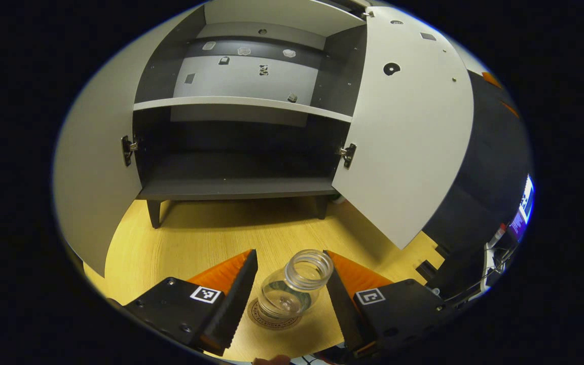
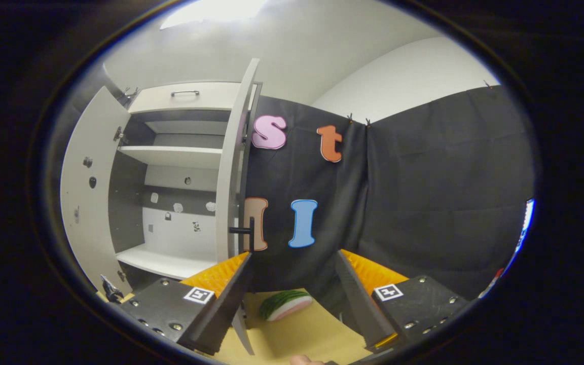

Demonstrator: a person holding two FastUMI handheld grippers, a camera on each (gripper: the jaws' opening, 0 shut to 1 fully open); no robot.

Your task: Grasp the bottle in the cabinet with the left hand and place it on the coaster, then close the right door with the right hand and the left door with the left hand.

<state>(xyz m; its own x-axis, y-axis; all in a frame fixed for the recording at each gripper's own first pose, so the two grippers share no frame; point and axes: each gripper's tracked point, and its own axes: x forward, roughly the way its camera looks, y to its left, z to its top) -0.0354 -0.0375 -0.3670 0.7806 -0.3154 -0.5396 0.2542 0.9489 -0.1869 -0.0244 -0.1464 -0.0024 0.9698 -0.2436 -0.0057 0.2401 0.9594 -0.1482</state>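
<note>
Between the left gripper's (image 1: 290, 294) parted fingers the bottle (image 1: 294, 286) sits on the coaster (image 1: 273, 318); withdrawing crookedly could topple it. The right gripper's (image 2: 292, 296) fingers are apart too.

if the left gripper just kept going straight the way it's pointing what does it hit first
Probably the bottle, standing on the coaster directly between the open jaws of the left gripper. Beyond it lies bare table, then the open cabinet. Depth is hard to judge.

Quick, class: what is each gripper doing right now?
Left gripper: open, fingers either side of the bottle on the coaster.
Right gripper: open, holding nothing.
</note>
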